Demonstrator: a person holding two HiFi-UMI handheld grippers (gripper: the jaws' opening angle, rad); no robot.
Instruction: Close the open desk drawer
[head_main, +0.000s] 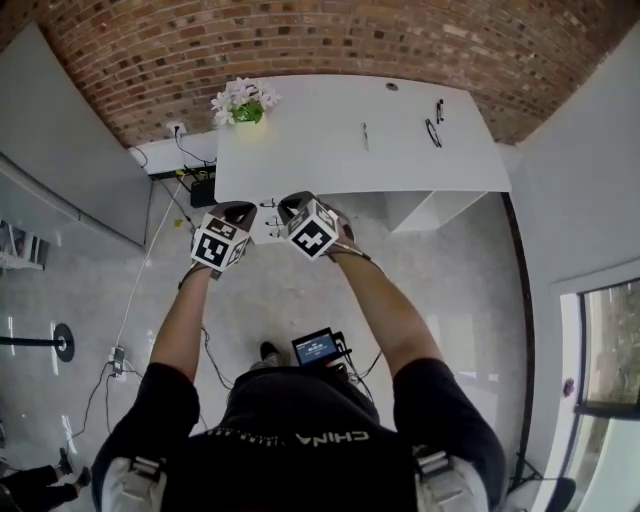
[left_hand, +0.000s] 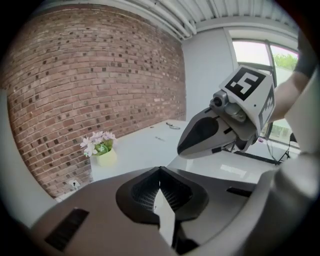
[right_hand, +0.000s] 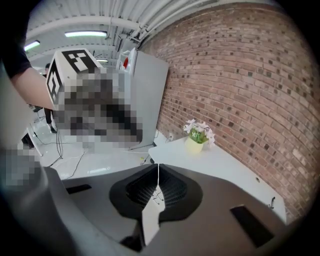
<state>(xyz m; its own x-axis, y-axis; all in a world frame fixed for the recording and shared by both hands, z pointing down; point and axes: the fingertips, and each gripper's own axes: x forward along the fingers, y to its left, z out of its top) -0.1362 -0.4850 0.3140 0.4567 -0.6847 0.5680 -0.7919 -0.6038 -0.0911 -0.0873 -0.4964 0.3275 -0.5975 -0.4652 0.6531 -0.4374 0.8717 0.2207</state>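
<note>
Under the desk (head_main: 340, 140) front, the drawer (head_main: 430, 208) lies ahead-right, nearer the right gripper (right_hand: 158, 167) than the left gripper (left_hand: 160, 172), both pinched closed, empty.

Red-brown brick wall (head_main: 300, 40) at back, white desk (head_main: 330, 150) pushed against it. Pot of pale pink flowers (head_main: 243, 102) on desk's far left corner. Grey polished floor (head_main: 460, 290), glossy reflections. Grey partition panel (head_main: 60, 150) at left. White wall (head_main: 590, 170) at right with window (head_main: 612, 345), greenery outside. White cables (head_main: 148, 262) trail over floor near wall socket (head_main: 177, 128) beside desk. Ribbed white ceiling (left_hand: 225, 10) overhead, strip light (right_hand: 85, 34) on. Room bright, daylight from window side.
</note>
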